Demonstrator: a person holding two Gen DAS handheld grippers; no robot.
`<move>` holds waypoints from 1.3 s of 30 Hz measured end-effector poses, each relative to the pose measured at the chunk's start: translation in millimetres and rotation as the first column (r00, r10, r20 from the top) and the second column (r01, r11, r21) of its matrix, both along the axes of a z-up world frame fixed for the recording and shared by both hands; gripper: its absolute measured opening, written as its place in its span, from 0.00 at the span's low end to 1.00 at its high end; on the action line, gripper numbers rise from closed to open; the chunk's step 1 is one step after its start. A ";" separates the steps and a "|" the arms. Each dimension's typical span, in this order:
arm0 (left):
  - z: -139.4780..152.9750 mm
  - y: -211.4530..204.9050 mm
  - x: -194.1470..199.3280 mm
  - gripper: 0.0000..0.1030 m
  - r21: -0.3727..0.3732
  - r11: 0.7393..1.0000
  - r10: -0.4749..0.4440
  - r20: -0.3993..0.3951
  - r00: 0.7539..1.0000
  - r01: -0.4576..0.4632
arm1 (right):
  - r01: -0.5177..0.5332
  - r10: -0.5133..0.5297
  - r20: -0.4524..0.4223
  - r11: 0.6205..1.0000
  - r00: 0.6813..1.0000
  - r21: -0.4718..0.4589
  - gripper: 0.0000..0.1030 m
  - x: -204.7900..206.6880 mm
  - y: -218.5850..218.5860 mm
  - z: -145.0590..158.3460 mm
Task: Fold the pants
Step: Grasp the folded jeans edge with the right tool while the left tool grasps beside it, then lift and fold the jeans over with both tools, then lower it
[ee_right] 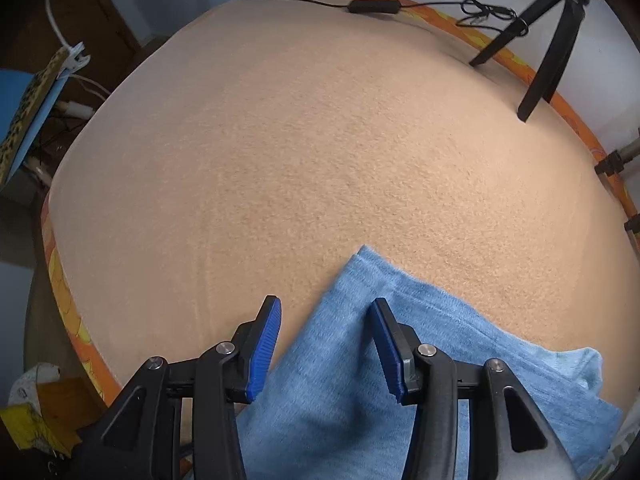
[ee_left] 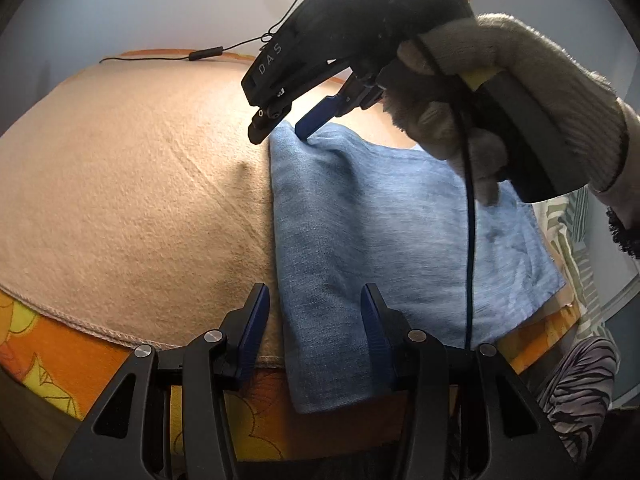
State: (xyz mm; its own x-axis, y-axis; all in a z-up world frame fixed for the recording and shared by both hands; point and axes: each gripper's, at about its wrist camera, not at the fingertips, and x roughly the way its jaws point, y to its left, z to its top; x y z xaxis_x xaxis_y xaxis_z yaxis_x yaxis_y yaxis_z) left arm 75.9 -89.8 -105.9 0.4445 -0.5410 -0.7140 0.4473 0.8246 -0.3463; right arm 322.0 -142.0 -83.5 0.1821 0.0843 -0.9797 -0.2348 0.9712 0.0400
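Light blue pants (ee_left: pixel 380 220) lie folded into a rectangle on a beige blanket (ee_left: pixel 140 180). My left gripper (ee_left: pixel 314 320) is open at the pants' near left edge, with one finger over the blanket and the other over the cloth. My right gripper (ee_left: pixel 282 132), held by a gloved hand (ee_left: pixel 520 80), points steeply down at the far left corner. In the right wrist view my right gripper (ee_right: pixel 324 312) is open, and the edge of the pants (ee_right: pixel 360 380) runs between its blue pads without being pinched.
An orange patterned sheet (ee_left: pixel 48 360) shows under the blanket's front hem. A black tripod (ee_right: pixel 548 40) and a cable with an inline box (ee_right: pixel 374 7) sit at the far edge. Striped cloth (ee_left: pixel 580 380) lies off the right side. The blanket (ee_right: pixel 300 140) stretches wide to the left of the pants.
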 end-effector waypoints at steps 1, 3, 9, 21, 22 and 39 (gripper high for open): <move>0.0 1.0 0.0 0.45 -0.006 1.000 -0.001 -0.004 1.000 0.001 | 0.003 -0.003 -0.003 1.000 1.000 0.000 0.47 2.2 0.1 -1.8; 0.4 0.7 0.6 0.45 -0.010 1.000 -0.003 -0.009 1.000 0.003 | 0.001 -0.001 -0.008 1.000 1.000 -0.008 0.47 3.6 1.1 -4.5; 0.2 -2.7 4.4 0.45 -0.021 1.000 -0.004 -0.023 1.000 0.004 | -0.003 0.003 -0.005 0.999 1.000 -0.036 0.40 5.3 9.3 -7.5; 0.6 -9.9 8.5 0.51 -0.053 0.999 -0.012 -0.054 0.998 0.009 | 0.008 -0.011 0.053 0.998 0.999 0.063 0.07 -3.7 -14.4 10.3; 0.6 -9.9 9.4 0.51 -0.055 0.998 -0.010 -0.056 0.998 0.007 | 0.011 -0.017 0.063 0.997 0.998 0.083 0.07 -6.0 -19.4 15.6; 32.0 -22.2 -5.9 0.15 -0.149 0.984 -0.093 0.047 0.995 0.099 | 0.058 -0.086 0.126 0.975 0.988 0.214 0.06 -21.8 -40.5 38.1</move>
